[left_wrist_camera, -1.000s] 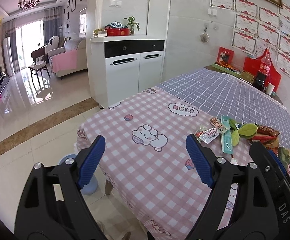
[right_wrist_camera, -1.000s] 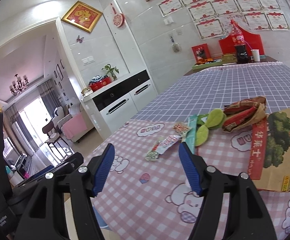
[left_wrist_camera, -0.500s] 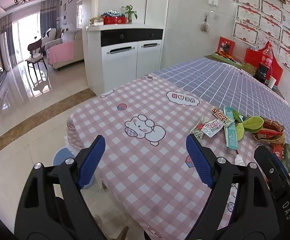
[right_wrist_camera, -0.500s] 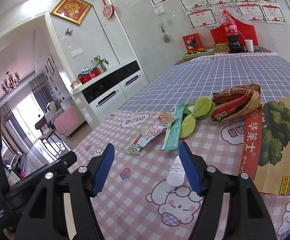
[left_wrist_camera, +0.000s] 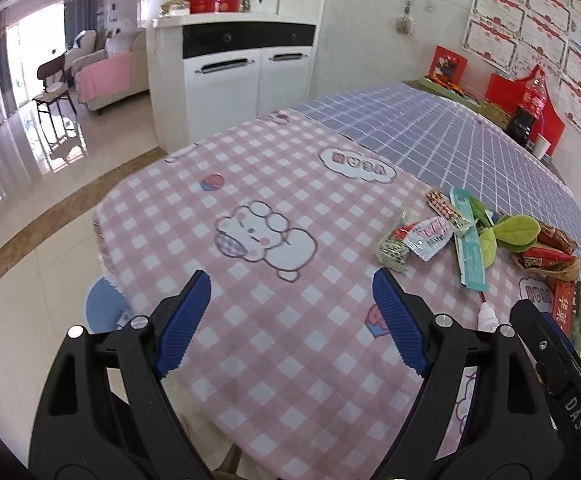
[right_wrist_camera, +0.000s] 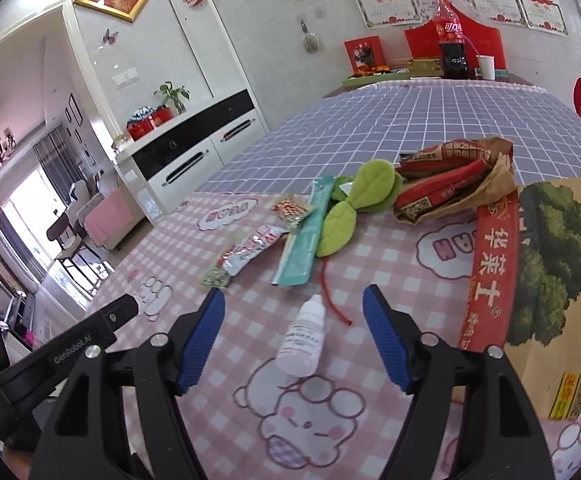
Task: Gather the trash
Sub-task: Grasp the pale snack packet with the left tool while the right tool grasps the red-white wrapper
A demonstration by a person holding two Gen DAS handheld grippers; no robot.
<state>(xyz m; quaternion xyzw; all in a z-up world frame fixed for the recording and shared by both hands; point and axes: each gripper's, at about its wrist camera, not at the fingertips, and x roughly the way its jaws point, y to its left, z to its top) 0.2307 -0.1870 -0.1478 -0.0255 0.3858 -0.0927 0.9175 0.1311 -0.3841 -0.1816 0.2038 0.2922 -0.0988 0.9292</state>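
While its jaws are opening, the right tongs (right_wrist_camera: 293, 336) straddle a small white bottle (right_wrist_camera: 302, 338) without touching it. The left tongs (left_wrist_camera: 291, 318) gape over the bare bench (left_wrist_camera: 270, 184), gripping nothing.

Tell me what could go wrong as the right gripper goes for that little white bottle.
1. The small white bottle lies on its side between the opening jaws of the right gripper, untouched; being round, it may roll off when pinched.
2. The red string lies right beside the bottle's tip and could get caught in the grasp.
3. The left gripper sits close alongside, so the two could bump.
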